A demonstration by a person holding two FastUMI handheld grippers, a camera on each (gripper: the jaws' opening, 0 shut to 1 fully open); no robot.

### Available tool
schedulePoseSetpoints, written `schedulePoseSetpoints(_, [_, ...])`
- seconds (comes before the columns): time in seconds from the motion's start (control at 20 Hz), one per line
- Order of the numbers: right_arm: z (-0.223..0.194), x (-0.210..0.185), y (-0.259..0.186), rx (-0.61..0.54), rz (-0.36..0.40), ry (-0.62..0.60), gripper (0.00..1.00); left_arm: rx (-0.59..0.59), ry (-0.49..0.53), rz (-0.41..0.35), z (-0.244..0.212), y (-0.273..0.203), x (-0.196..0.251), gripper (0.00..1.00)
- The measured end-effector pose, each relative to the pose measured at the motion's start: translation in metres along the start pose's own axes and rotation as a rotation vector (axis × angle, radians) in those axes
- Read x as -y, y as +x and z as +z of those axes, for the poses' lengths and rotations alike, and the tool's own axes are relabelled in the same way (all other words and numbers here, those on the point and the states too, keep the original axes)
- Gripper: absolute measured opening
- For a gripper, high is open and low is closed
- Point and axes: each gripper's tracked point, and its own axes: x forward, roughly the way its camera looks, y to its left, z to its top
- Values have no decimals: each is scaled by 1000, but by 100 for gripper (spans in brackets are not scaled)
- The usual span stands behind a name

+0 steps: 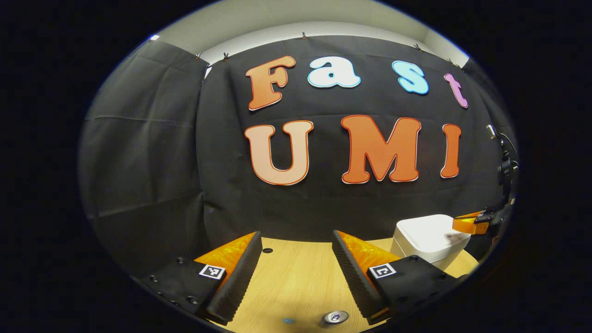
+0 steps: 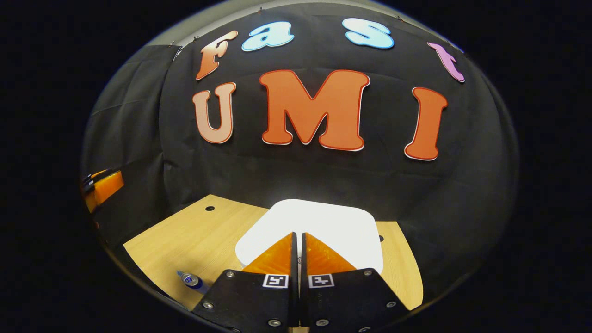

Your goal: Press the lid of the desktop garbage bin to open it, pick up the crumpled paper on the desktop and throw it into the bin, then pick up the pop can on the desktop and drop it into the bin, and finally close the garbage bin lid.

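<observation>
In the left gripper view our left gripper (image 1: 296,259) hangs over the bench (image 1: 296,282) with its jaws wide and nothing between them. Nearest us, at the 6 o'clock edge of that view, the can (image 1: 336,317) stands upright on the wood, its top showing. Farther off at 4 o'clock sits the bin (image 1: 428,240), lid down, and our right gripper (image 1: 469,224) reaches in over its top from 3 o'clock.

In the right gripper view our right gripper (image 2: 299,238) has its jaws drawn together to a narrow slit, gripping nothing, the tips over the near part of the lid (image 2: 319,222); we cannot tell whether they touch it. The can (image 2: 192,280) lies at 7 o'clock near the bench edge, well apart from the bin. At 9 o'clock the left gripper (image 2: 104,185) shows against the wall.
</observation>
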Motion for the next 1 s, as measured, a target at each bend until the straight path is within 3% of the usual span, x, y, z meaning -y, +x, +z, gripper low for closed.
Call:
schedulePoseSetpoints(0.65, [-27,-3,6,-89,69,-21,2,-47,32,33,-9,-7,14,97])
schedulePoseSetpoints(1.0, [-16,-4,6,-21,49,-149,1,-42,54,24,-8,-11,16,98])
